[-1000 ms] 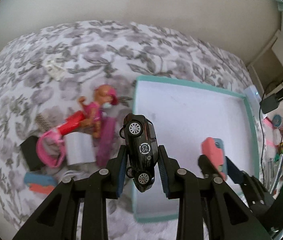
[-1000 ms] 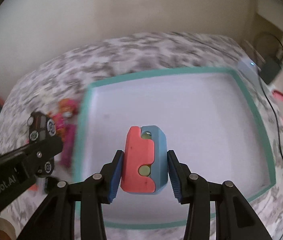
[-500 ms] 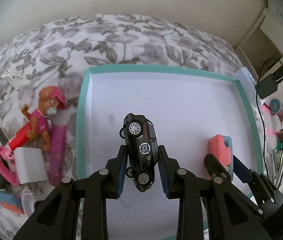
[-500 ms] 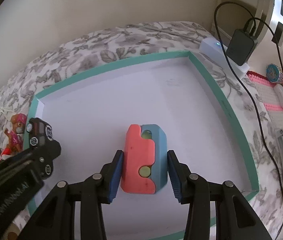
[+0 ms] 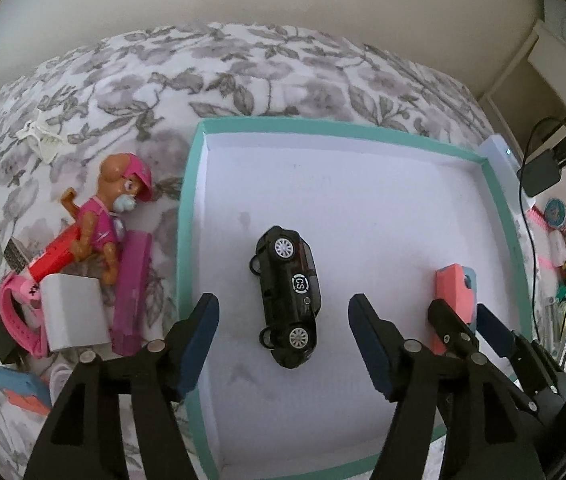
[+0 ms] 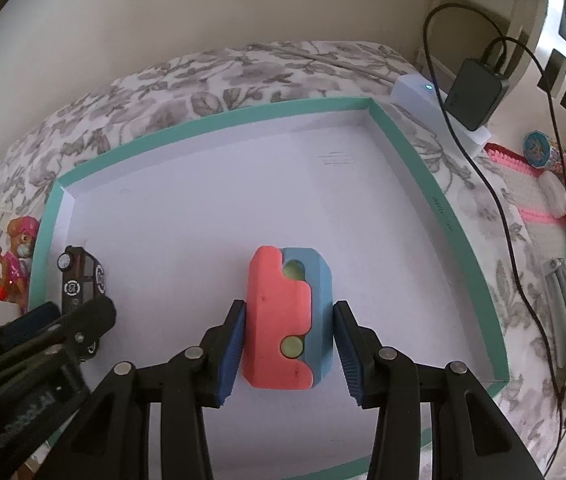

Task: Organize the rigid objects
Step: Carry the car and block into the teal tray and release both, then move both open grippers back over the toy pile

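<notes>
A black toy car (image 5: 287, 296) lies on its side on the white floor of the teal-rimmed box (image 5: 187, 208). My left gripper (image 5: 283, 340) is open around it, its pads well apart from the car. The car also shows in the right wrist view (image 6: 81, 276). A red and blue block (image 6: 287, 316) sits between the pads of my right gripper (image 6: 287, 352), with small gaps on both sides. The block also shows at the right in the left wrist view (image 5: 453, 292). The box rim shows in the right wrist view (image 6: 415, 152).
Left of the box on the floral bedspread lie a dog figure in pink (image 5: 111, 208), a white cube (image 5: 73, 316), a magenta bar (image 5: 131, 288) and a pink watch (image 5: 15, 316). A black charger (image 6: 475, 92) with cable and small items lie to the right.
Both grippers moved over the box and lowered. My left gripper opened and let go of the car, which now lies in the box. My right gripper's pads have parted slightly from the block.
</notes>
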{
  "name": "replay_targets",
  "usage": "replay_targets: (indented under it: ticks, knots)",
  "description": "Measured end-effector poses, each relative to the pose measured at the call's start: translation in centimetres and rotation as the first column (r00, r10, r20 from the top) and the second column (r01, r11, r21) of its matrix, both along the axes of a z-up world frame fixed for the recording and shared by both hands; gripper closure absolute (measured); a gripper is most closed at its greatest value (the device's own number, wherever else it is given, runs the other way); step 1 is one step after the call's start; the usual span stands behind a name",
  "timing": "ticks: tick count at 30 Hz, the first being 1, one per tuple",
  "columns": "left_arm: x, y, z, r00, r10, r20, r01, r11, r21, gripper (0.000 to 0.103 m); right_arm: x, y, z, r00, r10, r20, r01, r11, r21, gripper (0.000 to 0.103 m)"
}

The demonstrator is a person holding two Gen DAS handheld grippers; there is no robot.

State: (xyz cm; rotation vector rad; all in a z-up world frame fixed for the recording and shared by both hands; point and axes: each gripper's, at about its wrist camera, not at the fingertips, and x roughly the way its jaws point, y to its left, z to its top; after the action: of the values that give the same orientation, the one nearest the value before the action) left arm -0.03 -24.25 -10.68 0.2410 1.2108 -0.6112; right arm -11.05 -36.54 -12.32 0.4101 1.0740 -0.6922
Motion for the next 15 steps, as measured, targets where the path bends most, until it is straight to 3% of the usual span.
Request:
replay_targets:
  ticks: [2,4,5,6,7,15]
  knots:
    - [0.1,0.4,0.5,1.0,0.015,0.007,-0.015,1.0,-0.006,0.034,-0.1,0.0,0.2,1.0,-0.002,0.004,0.002,1.0,-0.009,0.053]
    - [0.2,0.8,1.0,0.999,0.028,0.02,-0.028,1.0,-0.009,0.032,-0.2,0.1,0.5,1.0,-0.005,0.006,0.005,1.0,-0.027,0.042]
    - [0.3,1.2,1.3,0.999,0.032,0.021,-0.031,0.999,-0.022,0.026,-0.3,0.2,0.6,1.0,-0.005,0.009,0.006,0.999,-0.034,0.041]
    - [0.3,1.6,1.7,0.999,0.045,0.028,-0.044,0.999,-0.023,0.014,-0.3,0.2,0.7,1.0,-0.004,0.011,0.004,0.999,-0.037,0.04]
    - [0.3,1.9,2.0,0.997,0.058,0.041,-0.057,0.998,-0.02,0.01,-0.4,0.3,0.8,1.0,-0.002,0.012,0.002,0.999,-0.039,0.04]
    - [0.4,5.9,5.0,0.983,0.142,0.12,-0.131,0.987,-0.092,0.01,-1.4,1.4,1.8,0.998,0.022,0.053,-0.018,0.998,-0.064,0.017]
